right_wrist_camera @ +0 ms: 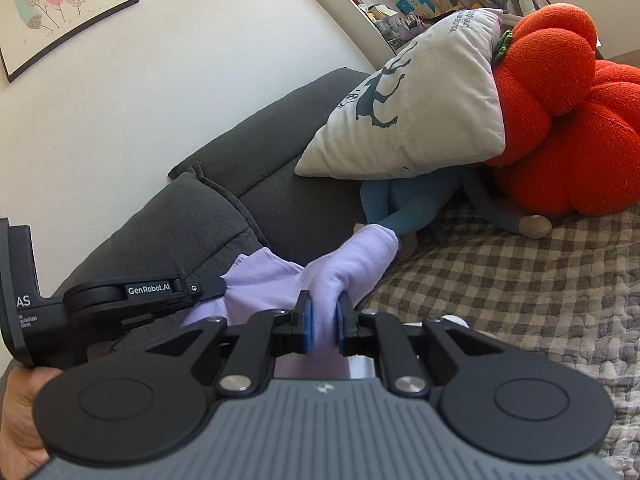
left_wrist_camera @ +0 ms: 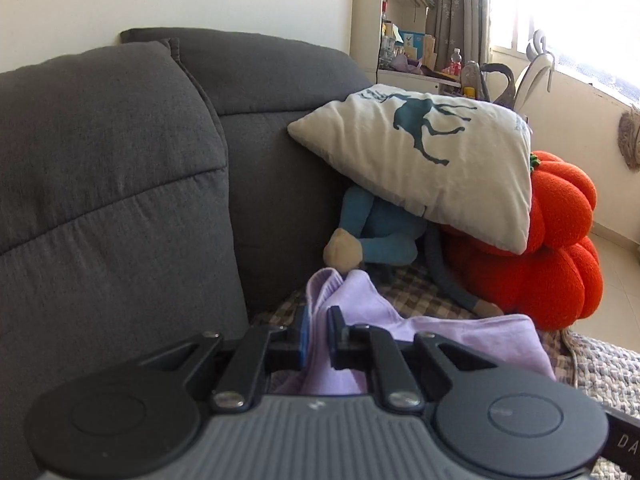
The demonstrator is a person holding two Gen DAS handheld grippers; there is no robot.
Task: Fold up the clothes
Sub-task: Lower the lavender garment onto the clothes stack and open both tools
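A lilac garment lies bunched on the checked blanket that covers the sofa seat. My left gripper is shut on a fold of the garment, and cloth rises between its blue pads. My right gripper is shut on another bunched part of the same lilac garment, which sticks out ahead of the fingers. The left gripper also shows at the left of the right wrist view, with its tips in the cloth. Both hold the garment a little above the seat.
Dark grey sofa back cushions stand close on the left. A white pillow with a deer print leans on an orange pumpkin cushion, over a blue plush toy. Shelves and a window are beyond.
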